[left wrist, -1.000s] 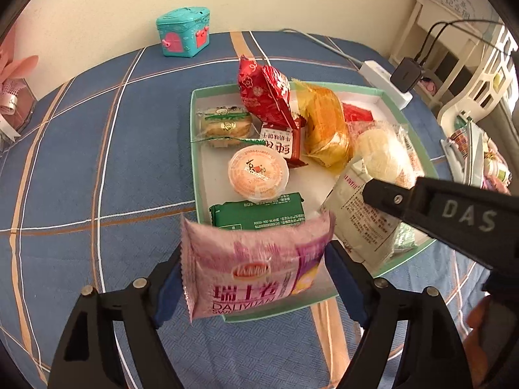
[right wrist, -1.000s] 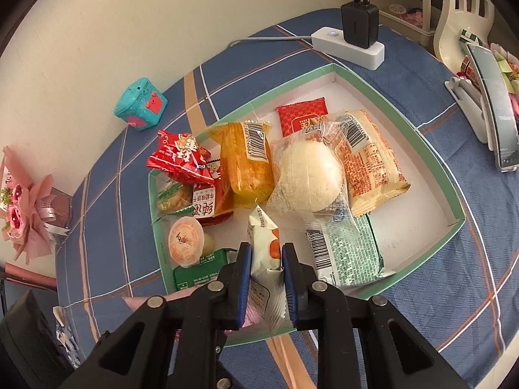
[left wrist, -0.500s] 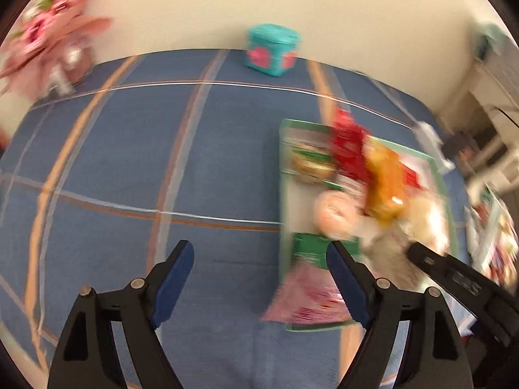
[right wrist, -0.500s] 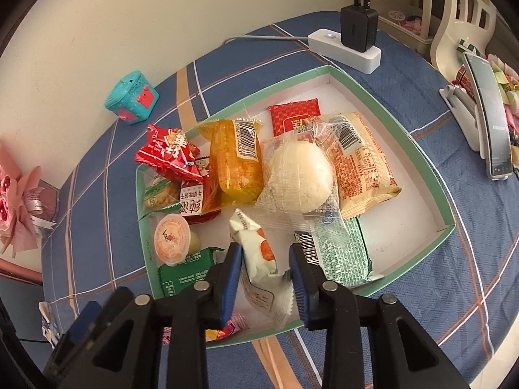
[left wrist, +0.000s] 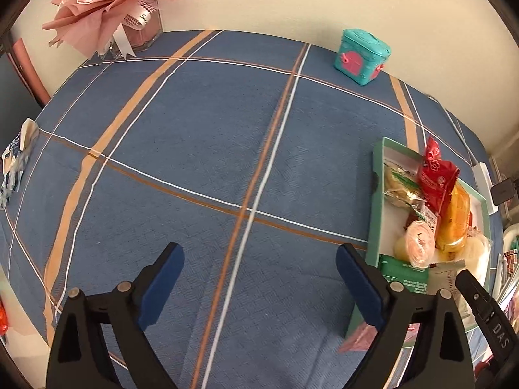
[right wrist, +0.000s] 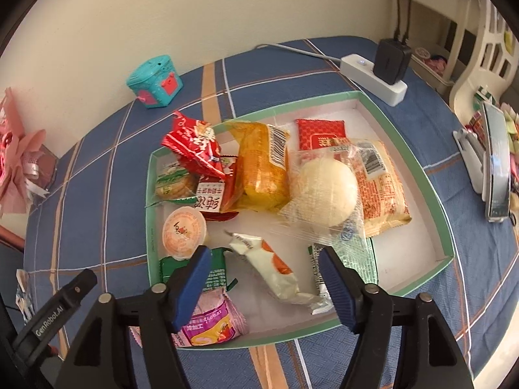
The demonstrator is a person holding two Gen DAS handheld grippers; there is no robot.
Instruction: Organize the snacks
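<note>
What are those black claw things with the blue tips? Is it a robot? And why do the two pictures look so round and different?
It is not a robot. A person holds a squeeze tool in each hand, and each tool has two fingers with blue pads. A small camera with a very wide lens sits on each tool and looks along its fingers, which is why the pictures look round and bent.

One picture comes from the left gripper. It is open, holds nothing, and points at the blue checked tablecloth.

The other comes from the right gripper. It is open too, above a green tray full of snacks. Right between its fingers lies a white and orange packet. A pink packet lies at the near corner. Nothing is being held.
</note>
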